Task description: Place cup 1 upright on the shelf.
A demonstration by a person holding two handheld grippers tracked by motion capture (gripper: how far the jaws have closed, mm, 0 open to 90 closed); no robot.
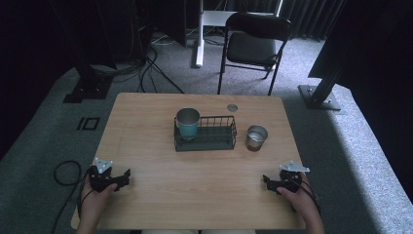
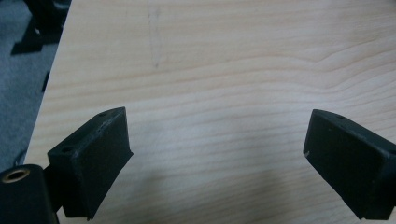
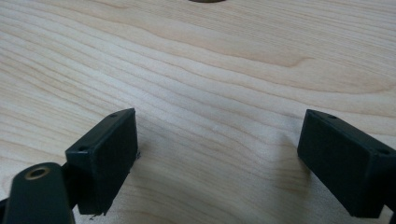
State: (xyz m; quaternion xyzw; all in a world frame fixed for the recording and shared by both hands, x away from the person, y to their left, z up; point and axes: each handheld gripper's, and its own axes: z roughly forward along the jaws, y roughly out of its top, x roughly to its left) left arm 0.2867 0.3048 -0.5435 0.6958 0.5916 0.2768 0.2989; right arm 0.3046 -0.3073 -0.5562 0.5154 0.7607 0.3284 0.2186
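Note:
A black wire basket [image 1: 214, 132] stands mid-table with a teal metal cup [image 1: 188, 123] upright in its left end. A second, silver-brown metal cup [image 1: 256, 137] stands on the wood just right of the basket. My left gripper [image 1: 124, 176] rests near the table's front left corner, open, jaws wide apart over bare wood [image 2: 219, 154]. My right gripper [image 1: 267, 181] rests near the front right, open too, with nothing but wood grain between its jaws [image 3: 217, 158].
A small round grey disc [image 1: 232, 107] lies behind the basket near the far edge. A black folding chair [image 1: 253, 44] stands beyond the table. Cables trail on the carpet at left. Bare tabletop [image 1: 195, 180] stretches between the two grippers.

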